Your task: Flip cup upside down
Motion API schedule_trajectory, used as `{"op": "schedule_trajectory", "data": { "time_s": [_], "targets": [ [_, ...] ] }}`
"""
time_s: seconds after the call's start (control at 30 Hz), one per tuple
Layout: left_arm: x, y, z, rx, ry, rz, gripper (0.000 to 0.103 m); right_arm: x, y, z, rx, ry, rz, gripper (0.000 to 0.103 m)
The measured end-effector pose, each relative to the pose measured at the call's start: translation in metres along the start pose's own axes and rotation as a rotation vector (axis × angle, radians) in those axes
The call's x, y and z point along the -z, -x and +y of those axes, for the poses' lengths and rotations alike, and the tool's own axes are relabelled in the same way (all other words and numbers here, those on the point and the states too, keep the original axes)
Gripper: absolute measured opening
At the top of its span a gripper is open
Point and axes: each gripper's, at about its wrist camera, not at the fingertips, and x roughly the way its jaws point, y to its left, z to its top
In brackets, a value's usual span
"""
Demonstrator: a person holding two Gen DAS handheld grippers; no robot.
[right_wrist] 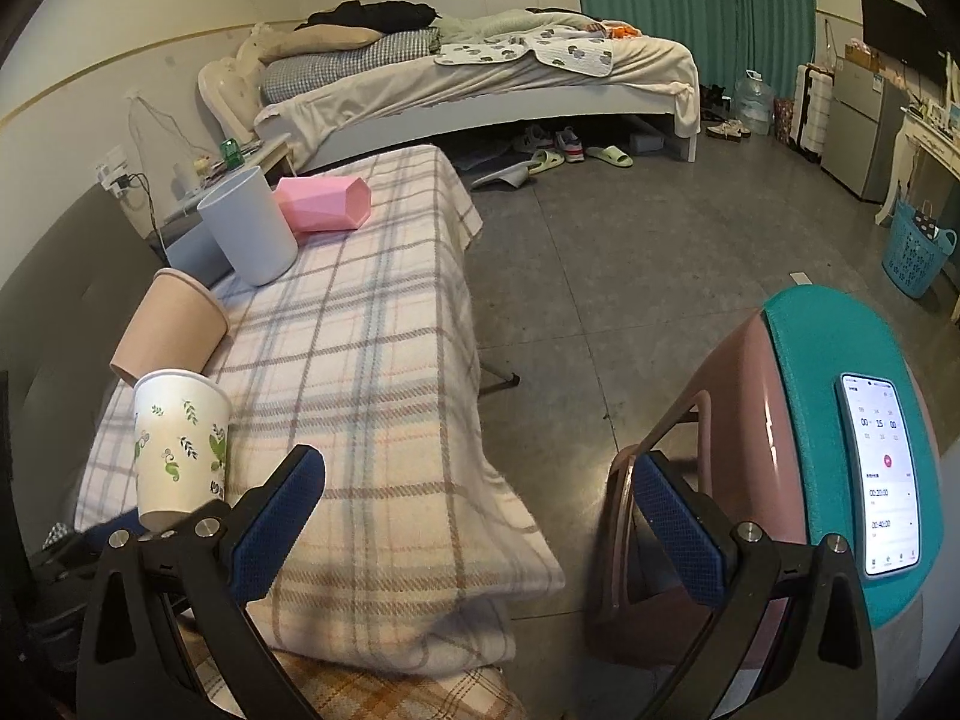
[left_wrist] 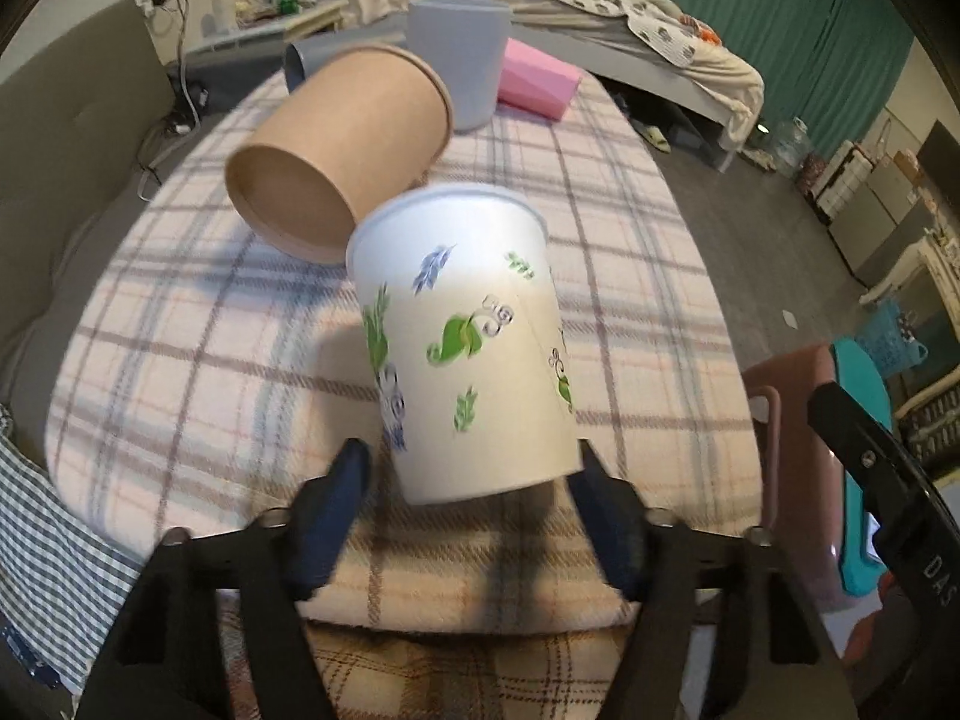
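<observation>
A white paper cup with green and blue leaf prints (left_wrist: 474,342) stands rim-up, slightly tilted, on the plaid cloth, just beyond my left gripper (left_wrist: 471,468). The left fingers are spread to either side of its base with gaps showing; the gripper is open. The cup also shows in the right wrist view (right_wrist: 180,450) at the left. My right gripper (right_wrist: 474,498) is open and empty, held over the table's right edge and the floor, apart from the cup.
A brown paper cup (left_wrist: 342,156) lies on its side touching the white cup's rim. Behind stand a grey-blue cup (left_wrist: 459,60) and a pink box (left_wrist: 537,81) lying flat. A pink stool with a teal cushion and phone (right_wrist: 879,474) stands at right. The plaid table (right_wrist: 372,360) drops to floor on the right.
</observation>
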Motion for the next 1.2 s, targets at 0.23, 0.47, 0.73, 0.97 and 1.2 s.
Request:
{"op": "schedule_trajectory", "data": {
  "time_s": [0.23,0.47,0.73,0.97,1.2],
  "targets": [
    [-0.003,0.022,-0.002,-0.003,-0.057,-0.045,0.056,0.003,0.006,0.009,-0.002,0.015,-0.003,0.103],
    [-0.022,0.039,-0.002,-0.021,-0.107,-0.081,0.056,0.004,0.012,0.019,-0.01,0.032,-0.009,0.103],
    [-0.049,0.037,-0.018,-0.043,-0.204,-0.057,0.055,0.006,0.009,0.025,-0.014,0.039,0.005,0.103],
    [-0.049,0.032,-0.014,-0.033,-0.193,-0.05,0.055,0.003,0.008,0.02,-0.008,0.025,0.005,0.103],
    [-0.03,0.032,-0.006,-0.033,-0.186,-0.032,0.066,0.002,0.01,0.021,-0.01,0.023,0.004,0.103]
  ]
}}
